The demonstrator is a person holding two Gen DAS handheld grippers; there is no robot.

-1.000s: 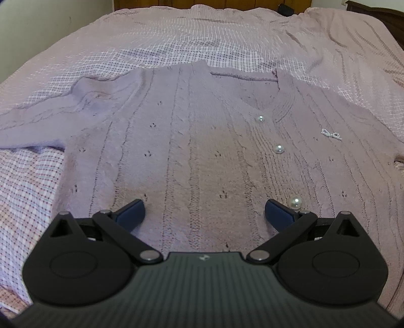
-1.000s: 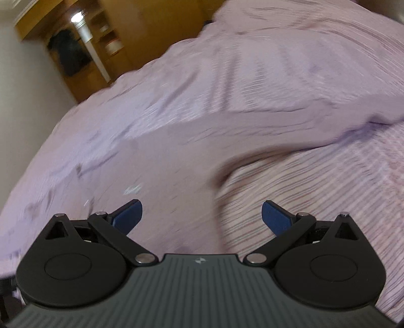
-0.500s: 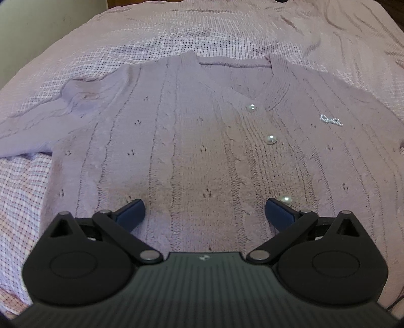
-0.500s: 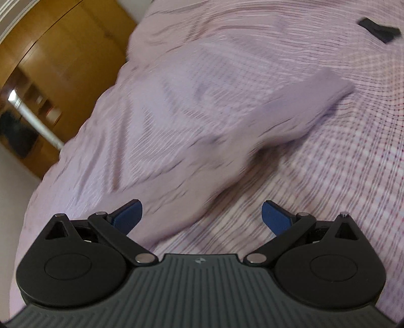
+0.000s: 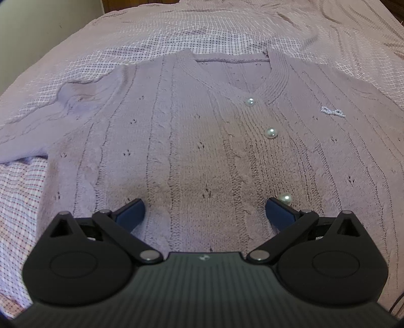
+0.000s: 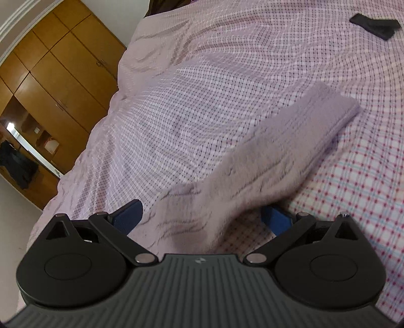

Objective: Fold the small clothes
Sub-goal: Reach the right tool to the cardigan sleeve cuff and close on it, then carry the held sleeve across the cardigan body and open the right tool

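A lilac knitted cardigan (image 5: 202, 131) with pearl buttons (image 5: 271, 132) lies flat, front up, on the checked bedspread (image 5: 227, 37). My left gripper (image 5: 204, 209) is open and empty, low over the cardigan's lower front, its right finger beside the lowest pearl button (image 5: 285, 198). One sleeve runs off to the left (image 5: 27, 136). In the right wrist view the cardigan's other sleeve (image 6: 265, 161) stretches away toward its cuff (image 6: 335, 106). My right gripper (image 6: 202, 214) is open, its jaws either side of the sleeve's near part.
A wooden wardrobe (image 6: 58, 75) stands beyond the bed's far edge in the right wrist view. A dark flat object (image 6: 376, 24) lies on the bedspread at the top right. A pale wall (image 5: 38, 30) borders the bed at the left.
My left gripper has moved slightly forward over the cardigan. My right gripper has swung from the cardigan's body out along the sleeve and now straddles it. Both stayed open.
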